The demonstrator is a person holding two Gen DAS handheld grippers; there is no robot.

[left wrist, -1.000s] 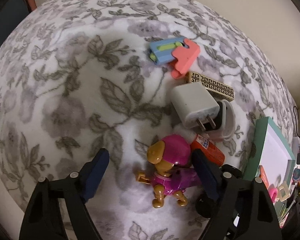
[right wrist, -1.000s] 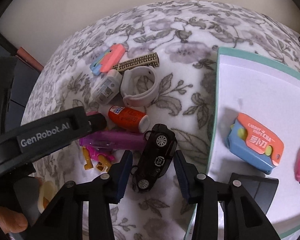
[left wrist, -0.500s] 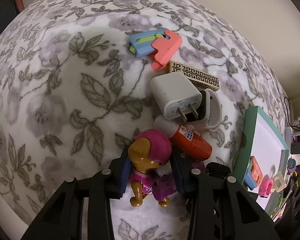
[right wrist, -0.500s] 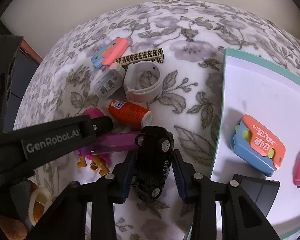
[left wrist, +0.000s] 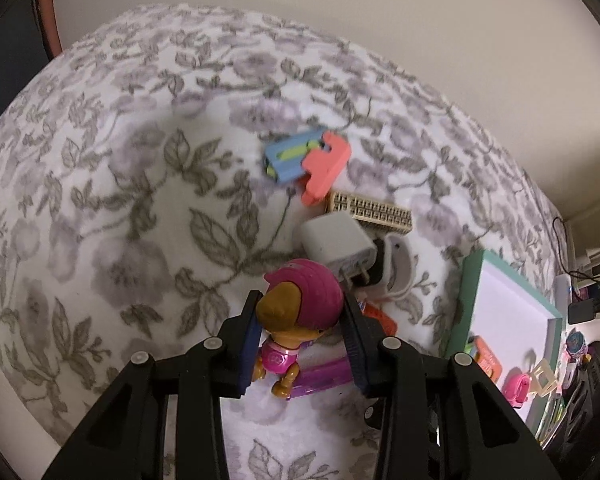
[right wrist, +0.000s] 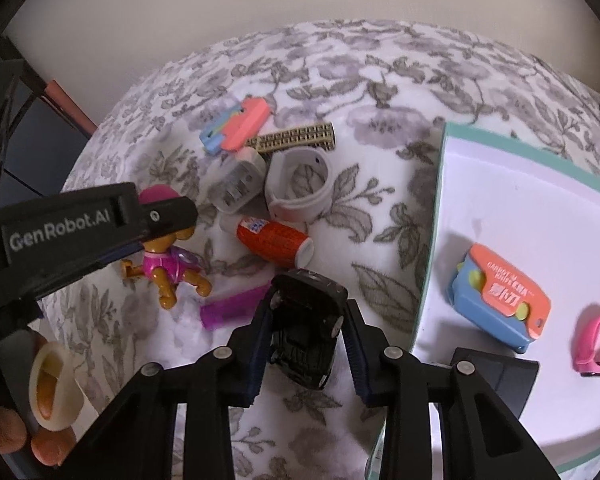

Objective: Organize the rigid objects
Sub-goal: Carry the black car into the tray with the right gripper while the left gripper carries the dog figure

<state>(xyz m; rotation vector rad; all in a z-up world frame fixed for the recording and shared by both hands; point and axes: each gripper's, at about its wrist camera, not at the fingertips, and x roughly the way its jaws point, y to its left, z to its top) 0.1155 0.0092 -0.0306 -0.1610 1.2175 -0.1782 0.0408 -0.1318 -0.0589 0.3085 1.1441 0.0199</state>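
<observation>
My left gripper (left wrist: pixel 302 320) is shut on a pink toy dog (left wrist: pixel 298 312) and holds it lifted off the floral blanket; the dog also shows in the right wrist view (right wrist: pixel 168 264), hanging from the left gripper. My right gripper (right wrist: pixel 306 322) is shut on a black toy car (right wrist: pixel 306 324) and holds it above the blanket, just left of the teal-rimmed white tray (right wrist: pixel 440 184). The tray (left wrist: pixel 466 292) holds a blue-orange carrot knife (right wrist: pixel 500 300) and a pink band (right wrist: pixel 596 344).
On the blanket lie an orange glue bottle (right wrist: pixel 274 240), a purple bar (right wrist: pixel 232 308), a white charger (right wrist: pixel 238 182), a white watch band (right wrist: pixel 300 184), a patterned gold box (right wrist: pixel 296 138) and a blue-pink toy (right wrist: pixel 236 124). Clutter and cables sit beyond the tray (left wrist: pixel 580 308).
Both grippers have lifted. The toy dog now hangs clear of the blanket in the left gripper. The toy car has come up off the blanket in the right gripper.
</observation>
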